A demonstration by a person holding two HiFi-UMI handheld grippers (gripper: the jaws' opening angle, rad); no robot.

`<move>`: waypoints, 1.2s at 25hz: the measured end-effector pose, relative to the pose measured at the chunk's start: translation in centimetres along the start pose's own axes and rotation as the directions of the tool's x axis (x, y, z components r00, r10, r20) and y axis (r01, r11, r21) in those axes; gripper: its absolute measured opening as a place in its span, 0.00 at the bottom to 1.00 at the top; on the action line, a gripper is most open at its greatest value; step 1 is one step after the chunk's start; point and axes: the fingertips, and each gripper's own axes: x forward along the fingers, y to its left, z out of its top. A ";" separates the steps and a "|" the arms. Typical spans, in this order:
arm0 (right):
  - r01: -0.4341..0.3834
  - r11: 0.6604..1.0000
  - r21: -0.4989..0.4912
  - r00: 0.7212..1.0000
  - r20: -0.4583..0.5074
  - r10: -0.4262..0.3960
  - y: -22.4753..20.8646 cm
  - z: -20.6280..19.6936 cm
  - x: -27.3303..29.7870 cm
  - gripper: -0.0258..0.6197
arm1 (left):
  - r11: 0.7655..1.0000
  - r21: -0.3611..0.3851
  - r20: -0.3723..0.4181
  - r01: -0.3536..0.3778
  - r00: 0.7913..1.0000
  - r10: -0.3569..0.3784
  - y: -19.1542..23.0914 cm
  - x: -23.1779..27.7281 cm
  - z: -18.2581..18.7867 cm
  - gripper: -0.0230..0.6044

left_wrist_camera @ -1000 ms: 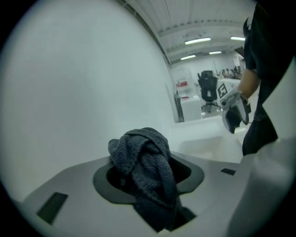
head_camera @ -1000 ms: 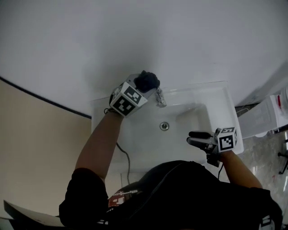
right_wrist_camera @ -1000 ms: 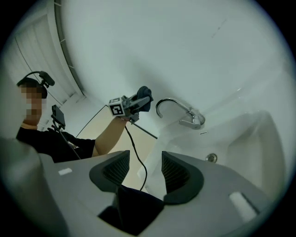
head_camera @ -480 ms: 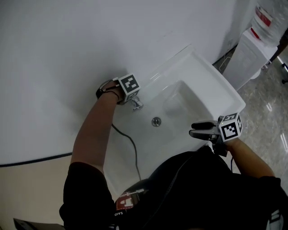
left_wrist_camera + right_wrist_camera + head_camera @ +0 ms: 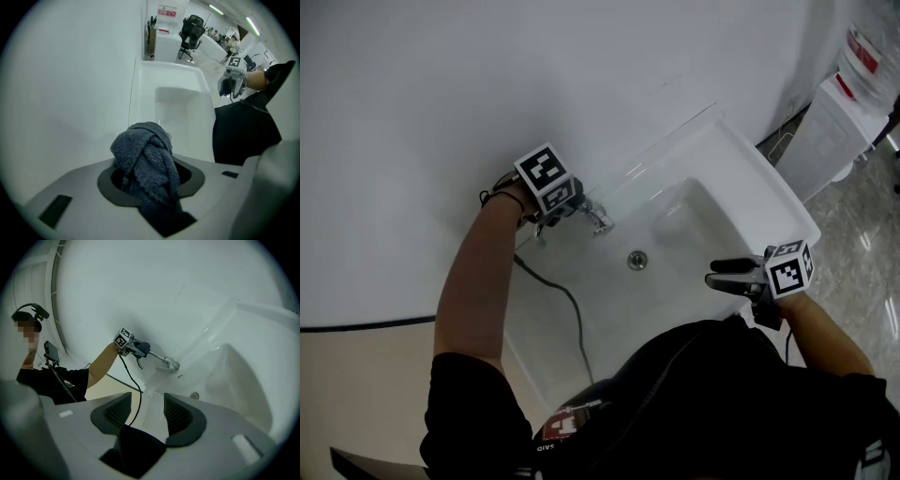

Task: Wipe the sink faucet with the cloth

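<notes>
A chrome faucet [image 5: 600,219] stands at the back of the white sink [image 5: 769,187]. My left gripper [image 5: 562,213] points straight down just left of the faucet, close to the wall. It is shut on a bunched dark grey-blue cloth [image 5: 146,152], and its jaws have just been closing on it. The right gripper view shows the cloth [image 5: 143,348] at the faucet's [image 5: 167,364] left end; I cannot tell whether they touch. My right gripper [image 5: 714,273] hangs open with nothing in it over the sink's front right part.
A drain [image 5: 637,260] sits in the basin. A black cable [image 5: 567,300] runs from the left gripper down over the sink's left side. A white water dispenser [image 5: 834,122] stands right of the sink. The wall rises directly behind the faucet.
The left gripper has dropped from above the faucet to its left side and tipped to point down. The cloth no longer shows in the head view. The right gripper has barely moved.
</notes>
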 end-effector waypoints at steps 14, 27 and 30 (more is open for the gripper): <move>0.048 0.998 -0.044 0.993 -0.110 -0.053 2.5 0.6 5.8 0.37 | 0.971 -0.209 0.676 0.115 0.735 0.059 -1.8 -1.8 -7.9 0.25; 0.134 0.990 -0.042 0.976 -0.169 -0.139 3.9 1.1 6.0 0.37 | 0.945 -0.224 0.886 0.237 0.454 0.096 -5.2 2.7 -14.3 0.24; 0.123 0.992 -0.041 0.971 -0.200 -0.129 4.1 0.9 6.7 0.37 | 0.978 -0.141 0.941 0.151 0.328 0.085 -4.6 2.9 -11.8 0.24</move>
